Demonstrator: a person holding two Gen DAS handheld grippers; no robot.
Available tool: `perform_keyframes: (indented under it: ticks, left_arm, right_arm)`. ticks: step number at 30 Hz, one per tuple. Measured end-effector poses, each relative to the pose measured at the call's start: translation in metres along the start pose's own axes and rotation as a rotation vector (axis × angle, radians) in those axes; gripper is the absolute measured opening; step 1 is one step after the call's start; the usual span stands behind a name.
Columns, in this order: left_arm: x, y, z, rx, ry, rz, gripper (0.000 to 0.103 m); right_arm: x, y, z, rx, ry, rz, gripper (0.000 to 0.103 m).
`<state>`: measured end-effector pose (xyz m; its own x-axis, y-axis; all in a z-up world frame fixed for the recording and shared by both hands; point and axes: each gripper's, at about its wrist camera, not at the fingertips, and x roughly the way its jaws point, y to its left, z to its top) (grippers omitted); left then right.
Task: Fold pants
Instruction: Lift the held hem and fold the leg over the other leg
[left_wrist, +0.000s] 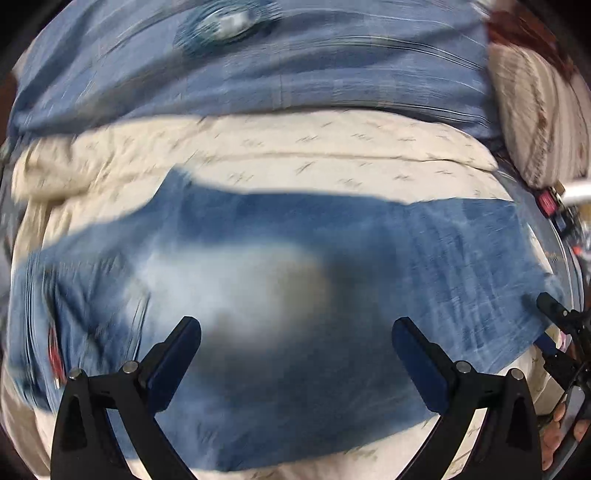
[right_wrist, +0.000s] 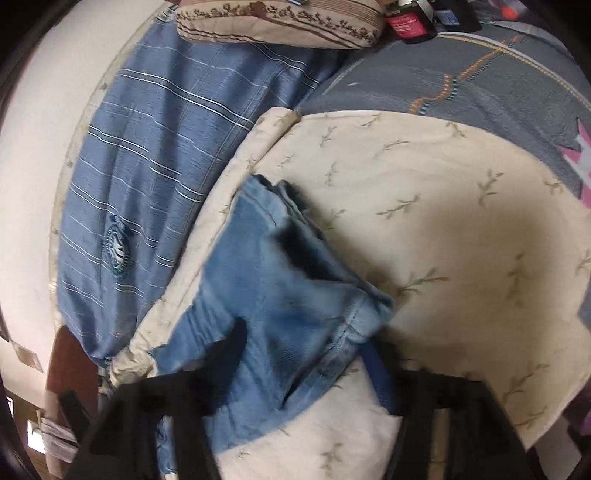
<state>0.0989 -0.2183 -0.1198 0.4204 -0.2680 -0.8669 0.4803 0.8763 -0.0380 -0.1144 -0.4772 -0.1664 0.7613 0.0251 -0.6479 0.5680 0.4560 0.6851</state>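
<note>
Black fingers of my left gripper (left_wrist: 295, 343) nearest lens, spread wide, nothing between pads, hovering over jeans (left_wrist: 280, 295). Jeans: faded blue denim, folded, lying flat across cream quilt (left_wrist: 332, 147) with sprig print. Right gripper (right_wrist: 314, 354) jaws apart, straddling denim hem, pads not pressing. Beyond quilt: blue striped cloth (right_wrist: 155, 155) with round embroidered crest, grey patterned bedspread (right_wrist: 461, 74), beige striped floral pillow (right_wrist: 277, 26). Red-labelled jar (right_wrist: 408, 24) by pillow, writing unreadable. Frames blurred.
</note>
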Motion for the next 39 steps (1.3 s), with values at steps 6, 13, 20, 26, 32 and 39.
perform_keyframes:
  ticks: [6, 13, 20, 26, 32, 39]
  left_arm:
    - [0.031, -0.045, 0.03, 0.114, 0.067, -0.018, 0.103]
    - [0.055, -0.097, 0.054, 0.205, 0.053, -0.013, 0.103]
    - [0.081, -0.129, 0.062, 0.271, 0.062, 0.006, 0.103]
    - [0.059, -0.085, 0.076, 0.138, 0.07, -0.113, 0.103]
    - [0.018, -0.001, 0.076, 0.031, 0.016, -0.119, 0.103]
    - [-0.012, 0.076, 0.047, -0.061, -0.001, -0.091, 0.103]
  right_arm:
    - [-0.001, -0.024, 0.007, 0.121, -0.059, 0.097, 0.075]
    - [0.006, -0.013, 0.012, 0.038, -0.02, 0.038, 0.066]
    - [0.004, -0.015, 0.012, -0.023, -0.031, -0.006, 0.024]
    - [-0.014, 0.032, 0.002, -0.238, -0.148, 0.045, 0.022]
    - [0.002, 0.09, -0.038, -0.471, -0.141, 0.07, 0.022]
    - [0.047, 0.142, -0.099, -0.64, -0.019, 0.109, 0.022]
